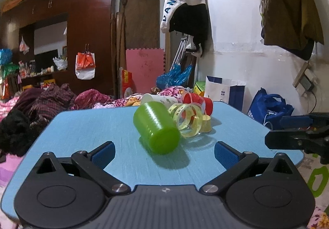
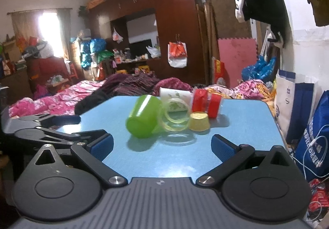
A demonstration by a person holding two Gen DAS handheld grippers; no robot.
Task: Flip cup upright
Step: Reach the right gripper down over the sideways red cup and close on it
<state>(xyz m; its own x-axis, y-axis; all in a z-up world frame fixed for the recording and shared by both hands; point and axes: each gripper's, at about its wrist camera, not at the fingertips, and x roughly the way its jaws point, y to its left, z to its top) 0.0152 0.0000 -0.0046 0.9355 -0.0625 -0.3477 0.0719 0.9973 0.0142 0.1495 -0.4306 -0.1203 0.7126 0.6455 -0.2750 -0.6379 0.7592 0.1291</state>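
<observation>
Both grippers are spread wide with nothing in them. The left gripper [image 1: 164, 153] sits low at the near edge of the blue table [image 1: 86, 126], jaws framing the green cup [image 1: 157, 127], probably so it can slide in around the body. The right gripper [image 2: 162, 146] hangs back just beside it, lined up on the same cup from the other angle.

The cup is on its side, closed bottom towards the cameras, touching a clear yellowish cup [image 1: 188, 120] that's tipped over too. Behind those: a small yellow cup [image 2: 199, 122], a red one [image 2: 206, 103] and a white paper one [image 2: 174, 95]. Tight cluster, so I'd guess nudging the neighbours is the risk.
</observation>
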